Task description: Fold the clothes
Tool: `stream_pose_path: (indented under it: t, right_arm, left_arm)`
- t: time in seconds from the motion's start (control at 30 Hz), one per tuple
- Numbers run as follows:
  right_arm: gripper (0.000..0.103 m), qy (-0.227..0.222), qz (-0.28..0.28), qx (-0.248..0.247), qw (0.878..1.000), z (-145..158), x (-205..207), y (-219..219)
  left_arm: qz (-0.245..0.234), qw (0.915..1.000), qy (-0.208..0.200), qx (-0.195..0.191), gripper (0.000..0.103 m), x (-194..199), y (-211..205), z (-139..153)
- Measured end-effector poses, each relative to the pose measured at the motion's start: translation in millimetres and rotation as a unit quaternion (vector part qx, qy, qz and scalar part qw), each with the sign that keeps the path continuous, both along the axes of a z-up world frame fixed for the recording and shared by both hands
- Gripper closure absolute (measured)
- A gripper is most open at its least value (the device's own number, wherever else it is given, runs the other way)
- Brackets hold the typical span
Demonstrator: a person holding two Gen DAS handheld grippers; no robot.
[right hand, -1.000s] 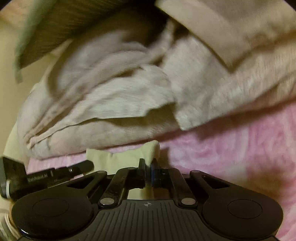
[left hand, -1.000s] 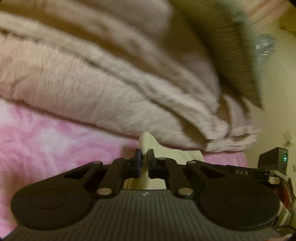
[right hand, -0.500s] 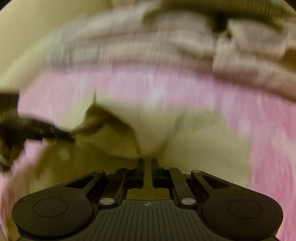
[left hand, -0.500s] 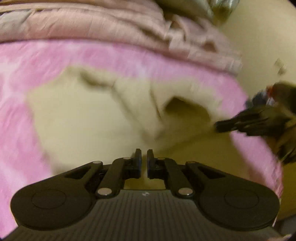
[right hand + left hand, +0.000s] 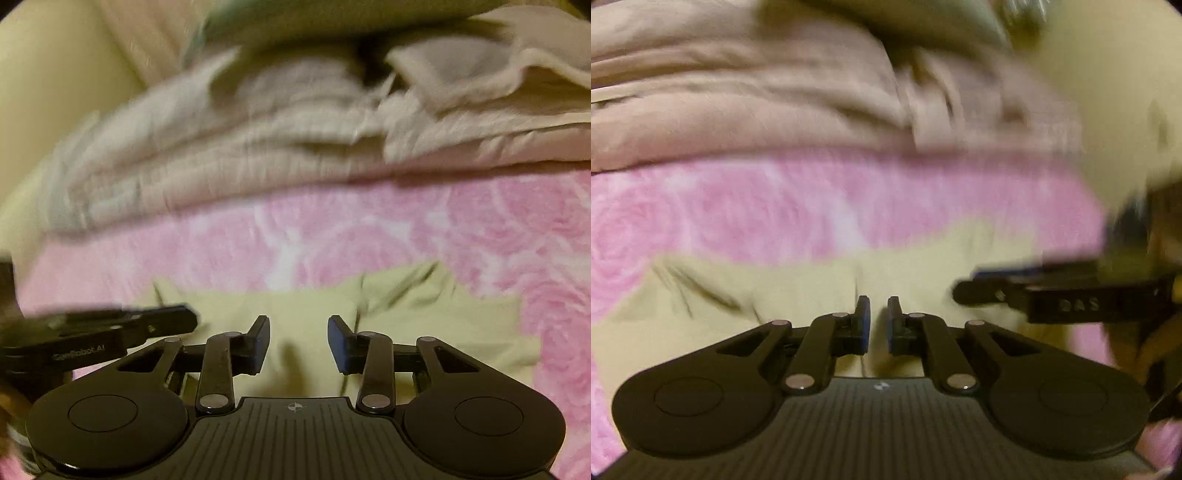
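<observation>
Here, right gripper (image 5: 298, 341) spread, left gripper (image 5: 878, 325) narrowly parted, neither pinching the yellow garment (image 5: 306, 314); best regrasped at matching corners, kept taut

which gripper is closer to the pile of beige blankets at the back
Hard to call; about level. The left gripper and right gripper both hover over the yellow garment, with a pink strip between them and the beige blankets.

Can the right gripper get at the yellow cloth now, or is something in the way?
Probably yes. The right gripper is open and the cloth lies flat right beneath its fingers, nothing between.
</observation>
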State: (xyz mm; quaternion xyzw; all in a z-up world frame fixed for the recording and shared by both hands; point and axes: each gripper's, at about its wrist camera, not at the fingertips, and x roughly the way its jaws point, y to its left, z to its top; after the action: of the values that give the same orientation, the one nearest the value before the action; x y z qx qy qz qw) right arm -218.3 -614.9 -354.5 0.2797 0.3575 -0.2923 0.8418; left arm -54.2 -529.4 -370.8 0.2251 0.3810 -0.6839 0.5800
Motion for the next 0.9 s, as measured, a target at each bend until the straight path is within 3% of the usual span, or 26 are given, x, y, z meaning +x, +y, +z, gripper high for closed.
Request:
stream_pose_path:
  t: [0.07,0.13,0.27,0.43,0.53,0.63,0.8,0.9]
  right_arm:
    - [0.064,0.045,0.046,-0.048,0.997,-20,2,18]
    - [0.063,0.078,0.076,-0.085,0.990,-12,3,28]
    - [0.063,0.046,0.072,-0.108,0.990,20,-28,45]
    - [0.063,0.082,0.064,-0.075,0.992,7,-75,98]
    - [0.063,0.121,0.068,-0.057,0.989,-10,-106,143]
    - [0.063,0.140,0.065,-0.062,0.986,-6,-144,196]
    - [0.063,0.183,0.022,-0.026,0.983,-1,-197,271]
    - [0.063,0.188,-0.033,-0.003,0.982,9,-214,298]
  left_arm:
    - [-0.001,0.9992,-0.035,-0.021,0.097,-9,17,0]
    - [0.013,0.9976,-0.052,-0.044,0.097,-10,35,6]
    - [0.056,0.9965,-0.039,-0.049,0.097,-4,82,25]
    - [0.083,0.9949,-0.050,0.026,0.097,-10,160,7]
    - [0.110,0.9917,-0.050,0.043,0.097,-16,221,1]
    - [0.141,0.9871,-0.037,0.067,0.097,-20,277,3]
    - [0.155,0.9833,-0.037,0.087,0.097,-38,355,5]
    - [0.159,0.9803,-0.037,0.111,0.097,-44,385,14]
